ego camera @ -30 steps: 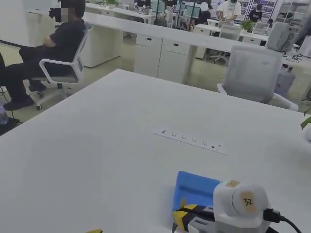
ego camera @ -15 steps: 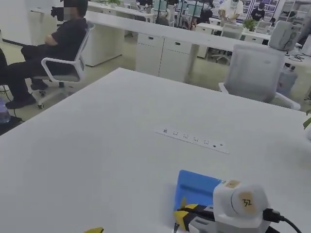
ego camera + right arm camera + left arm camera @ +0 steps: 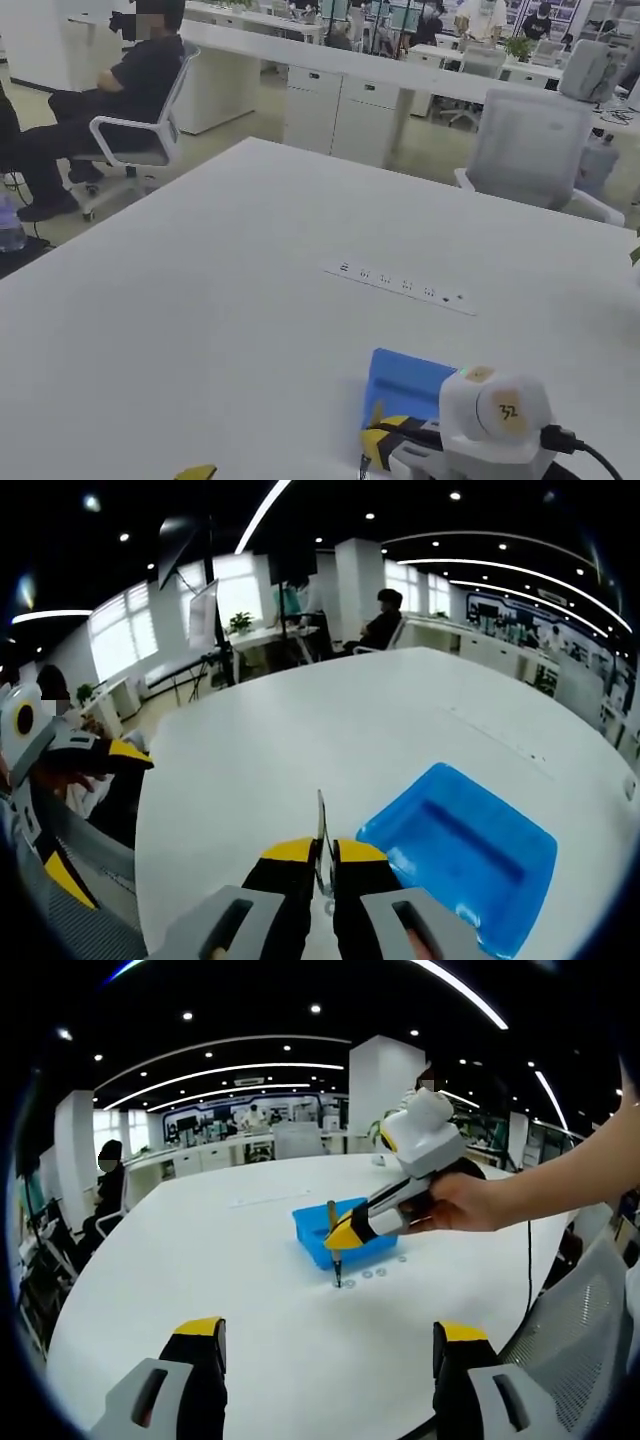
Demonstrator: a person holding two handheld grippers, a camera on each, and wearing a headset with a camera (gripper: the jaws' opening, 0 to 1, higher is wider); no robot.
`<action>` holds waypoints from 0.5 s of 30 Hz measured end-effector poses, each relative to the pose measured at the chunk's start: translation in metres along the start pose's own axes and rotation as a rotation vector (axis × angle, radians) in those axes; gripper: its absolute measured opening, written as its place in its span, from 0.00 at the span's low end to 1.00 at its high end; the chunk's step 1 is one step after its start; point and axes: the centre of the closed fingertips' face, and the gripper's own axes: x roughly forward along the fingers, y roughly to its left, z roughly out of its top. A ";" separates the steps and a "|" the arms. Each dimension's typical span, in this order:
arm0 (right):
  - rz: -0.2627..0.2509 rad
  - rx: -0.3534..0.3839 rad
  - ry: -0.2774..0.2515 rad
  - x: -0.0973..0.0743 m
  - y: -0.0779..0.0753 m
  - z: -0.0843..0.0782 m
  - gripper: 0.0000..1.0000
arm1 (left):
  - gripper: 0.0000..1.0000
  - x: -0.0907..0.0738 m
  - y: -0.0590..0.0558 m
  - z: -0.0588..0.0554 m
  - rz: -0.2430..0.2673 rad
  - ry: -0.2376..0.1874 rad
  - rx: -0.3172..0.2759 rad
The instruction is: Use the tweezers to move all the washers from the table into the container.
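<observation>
My right gripper (image 3: 320,852) is shut on the thin metal tweezers (image 3: 320,830), which stick out between its yellow-tipped jaws. In the left gripper view a hand holds that right gripper (image 3: 342,1240) with the tweezers (image 3: 337,1265) pointing down, tips at the table. Several small washers (image 3: 381,1272) lie just beside the tips, in front of the blue container (image 3: 345,1222). The blue container (image 3: 460,848) is a shallow open tray, right of the tweezers. My left gripper (image 3: 325,1355) is open, jaws wide apart, well back from the washers. The head view shows the container (image 3: 405,380) behind the right gripper (image 3: 385,438).
The white table (image 3: 250,290) has a flush socket strip (image 3: 405,286) beyond the container. A yellow tip of the left gripper (image 3: 196,472) peeks in at the bottom edge. An office chair (image 3: 530,150) stands at the far side. A seated person (image 3: 110,100) is far left.
The head camera has shifted slightly, so the scene sits a little lower and to the right. The container and the right gripper keep their places.
</observation>
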 end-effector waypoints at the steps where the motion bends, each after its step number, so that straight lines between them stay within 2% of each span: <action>1: -0.001 0.000 -0.001 0.000 0.000 0.000 0.02 | 0.86 0.000 0.000 0.000 -0.001 0.001 0.001; 6: -0.006 -0.009 -0.007 -0.003 0.006 -0.004 0.02 | 0.86 0.000 -0.001 -0.001 -0.002 0.004 0.003; 9: -0.016 -0.078 -0.024 -0.005 0.010 -0.005 0.01 | 0.86 0.000 -0.001 0.000 -0.002 0.002 0.005; 11: -0.014 -0.082 -0.014 -0.005 0.013 -0.006 0.01 | 0.87 0.000 0.000 0.001 0.001 -0.001 0.007; 13: -0.025 -0.124 0.003 -0.006 0.011 -0.007 0.01 | 0.88 0.000 0.000 0.001 0.002 -0.005 0.007; 15: -0.027 -0.117 0.007 -0.005 0.009 -0.007 0.00 | 0.88 -0.001 -0.001 0.002 -0.001 -0.009 0.005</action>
